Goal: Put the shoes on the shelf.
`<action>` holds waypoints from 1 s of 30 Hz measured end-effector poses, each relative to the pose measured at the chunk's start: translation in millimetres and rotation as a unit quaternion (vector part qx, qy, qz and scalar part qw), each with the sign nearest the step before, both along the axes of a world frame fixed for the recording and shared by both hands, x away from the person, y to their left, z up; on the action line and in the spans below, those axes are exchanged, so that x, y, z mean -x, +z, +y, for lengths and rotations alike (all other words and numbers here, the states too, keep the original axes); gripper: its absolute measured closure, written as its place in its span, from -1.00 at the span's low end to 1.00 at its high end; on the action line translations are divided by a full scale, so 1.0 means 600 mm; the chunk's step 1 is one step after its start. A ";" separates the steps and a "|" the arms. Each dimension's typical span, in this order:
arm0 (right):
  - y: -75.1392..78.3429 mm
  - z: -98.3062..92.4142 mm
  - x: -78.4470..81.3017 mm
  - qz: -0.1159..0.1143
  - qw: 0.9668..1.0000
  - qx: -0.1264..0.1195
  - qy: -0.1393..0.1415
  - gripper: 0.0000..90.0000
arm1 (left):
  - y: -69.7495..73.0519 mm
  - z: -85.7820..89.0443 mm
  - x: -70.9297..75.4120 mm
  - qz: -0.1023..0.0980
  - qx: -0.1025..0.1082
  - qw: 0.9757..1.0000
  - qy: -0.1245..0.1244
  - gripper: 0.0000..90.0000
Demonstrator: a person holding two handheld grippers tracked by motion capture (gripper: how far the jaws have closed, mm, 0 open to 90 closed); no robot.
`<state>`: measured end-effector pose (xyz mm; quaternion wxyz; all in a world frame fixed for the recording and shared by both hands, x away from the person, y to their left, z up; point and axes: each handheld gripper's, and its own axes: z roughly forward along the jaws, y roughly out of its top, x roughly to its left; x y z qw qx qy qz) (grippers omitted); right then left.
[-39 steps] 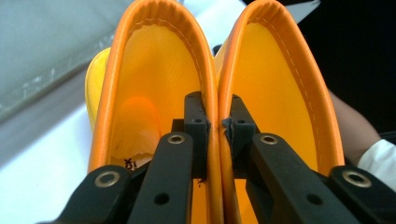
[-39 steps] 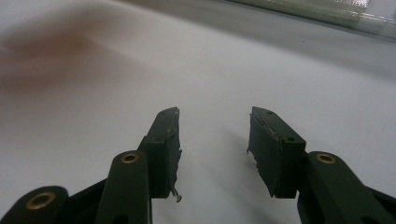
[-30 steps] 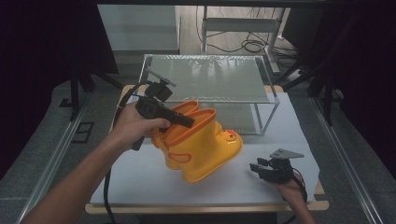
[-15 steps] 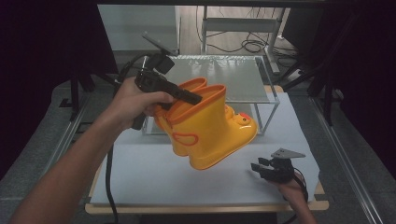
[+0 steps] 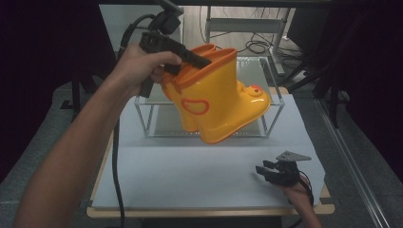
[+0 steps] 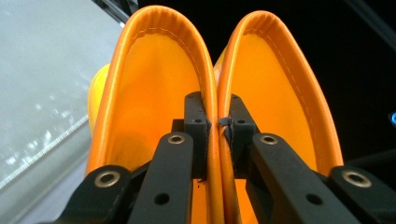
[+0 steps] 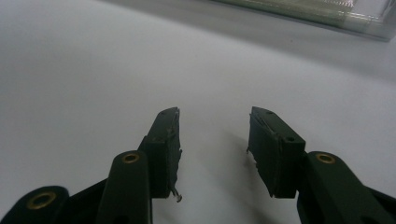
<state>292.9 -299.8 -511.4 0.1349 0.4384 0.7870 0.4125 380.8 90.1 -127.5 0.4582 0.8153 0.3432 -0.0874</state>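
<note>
Change since the earlier frames: the left gripper and the pair of yellow boots it carries have risen off the white table cover and now hang in the air in front of the glass rack. The right gripper has kept its place.

Item 1, pair of yellow boots: two small rubber boots with orange rims, held side by side. In the high view they sit just above centre, at about 12 o'clock from the middle of the table cover, toes toward 4 o'clock, soles clear of the surface. An orange oval outline marks the near shaft; a red dot marks the toe.

Item 2, left gripper: at 11 o'clock in the high view, in the person's left hand. In the left gripper view its jaws are pressed together on the two touching inner rims, one jaw inside each boot opening.

Item 3, right gripper: at 5 o'clock in the high view, low over the table cover, near its front right corner, well apart from the boots. In the right gripper view its jaws stand spread, with bare cover between them.

Item 4, glass rack: at 12 o'clock, behind the boots, on the far half of the table.
</note>
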 end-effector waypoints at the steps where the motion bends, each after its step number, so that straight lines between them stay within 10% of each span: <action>1: 0.000 0.000 0.000 -0.001 1.000 0.000 0.000 0.19 | 0.005 -0.002 -0.008 -0.001 0.002 1.000 0.006 0.83; 19: -0.001 -0.005 -0.002 -0.001 1.000 0.000 -0.002 0.19 | 0.022 -0.022 -0.144 0.004 -0.001 0.990 0.138 0.83; 30: -0.003 -0.004 -0.001 -0.001 1.000 0.001 -0.002 0.19 | 0.001 -0.039 -0.198 0.007 -0.021 0.970 0.241 0.83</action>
